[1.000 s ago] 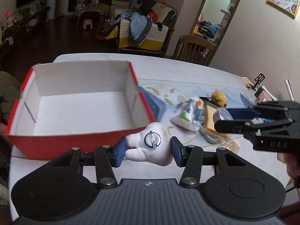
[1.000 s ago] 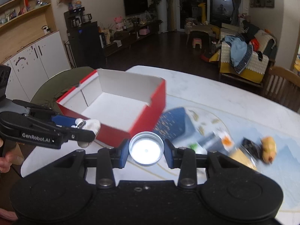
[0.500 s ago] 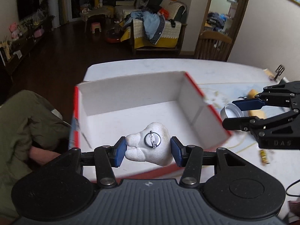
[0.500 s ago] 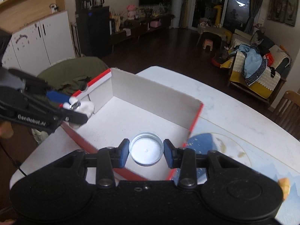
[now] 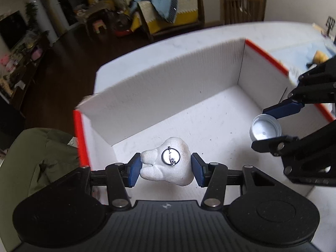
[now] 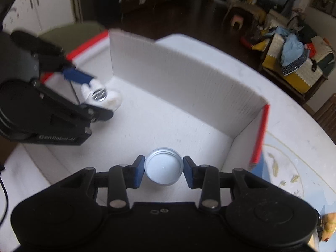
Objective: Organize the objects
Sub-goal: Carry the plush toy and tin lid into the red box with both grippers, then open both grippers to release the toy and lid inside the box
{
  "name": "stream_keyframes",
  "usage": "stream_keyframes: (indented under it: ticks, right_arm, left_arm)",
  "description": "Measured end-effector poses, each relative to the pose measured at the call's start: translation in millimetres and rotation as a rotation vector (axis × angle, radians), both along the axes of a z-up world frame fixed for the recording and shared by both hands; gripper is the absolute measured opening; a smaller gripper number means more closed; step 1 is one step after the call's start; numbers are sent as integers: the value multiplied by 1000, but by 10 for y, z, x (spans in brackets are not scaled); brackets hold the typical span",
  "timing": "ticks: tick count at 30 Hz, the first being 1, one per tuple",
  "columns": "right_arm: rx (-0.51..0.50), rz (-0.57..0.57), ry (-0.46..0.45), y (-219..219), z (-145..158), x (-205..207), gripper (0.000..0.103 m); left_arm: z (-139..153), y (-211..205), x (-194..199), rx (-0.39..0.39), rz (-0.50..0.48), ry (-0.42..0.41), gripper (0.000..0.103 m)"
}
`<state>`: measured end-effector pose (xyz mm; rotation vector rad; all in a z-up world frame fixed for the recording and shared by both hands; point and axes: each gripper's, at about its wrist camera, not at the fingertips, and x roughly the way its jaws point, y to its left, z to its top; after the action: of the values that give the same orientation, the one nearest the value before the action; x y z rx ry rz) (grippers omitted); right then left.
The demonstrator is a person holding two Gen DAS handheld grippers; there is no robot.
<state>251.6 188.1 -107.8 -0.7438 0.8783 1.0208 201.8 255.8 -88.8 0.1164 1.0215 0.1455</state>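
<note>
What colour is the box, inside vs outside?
White inside, red on the outer edges. The box shows this best in the left wrist view.

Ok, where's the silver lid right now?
The silver lid is clamped in the right gripper, held over the open red box near its right end; in the left wrist view it sits right of the white plush brooch.

Dark wood floor (image 5: 63, 42). Sofa (image 5: 168, 10) piled with clothes and a yellow throw. Wooden chair (image 5: 243, 6) by a pale wall. White cabinets (image 6: 42, 14) at left. White round worktop (image 6: 294, 121).
</note>
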Motion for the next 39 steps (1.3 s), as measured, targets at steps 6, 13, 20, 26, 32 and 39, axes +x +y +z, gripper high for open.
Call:
stream_keyframes:
  ticks: [6,13,20,26,32,39]
  right_arm:
    - [-55,-11,35,116,-179,26,38]
    - [-119,6,68,189,-250,40,38]
    - [-182,24,78,262,-311,45,38]
    - [-186,30,77,249,-310,35,43]
    - [-144,37,44,183,-215,17,46]
    - [-13,26,43,-48,102,-19,59]
  left_arm:
    - [-215,32,187,-31,-27,80,49]
    - [-365,16,248,-59,-56,214,50]
    - [-412,0,274,-74,-60,287,52]
    - [-419,10,217,-117,-46,312,57]
    - [-305,-21,94,-96,-49,266,61]
    - [67,76,28,-62,-6,103,61]
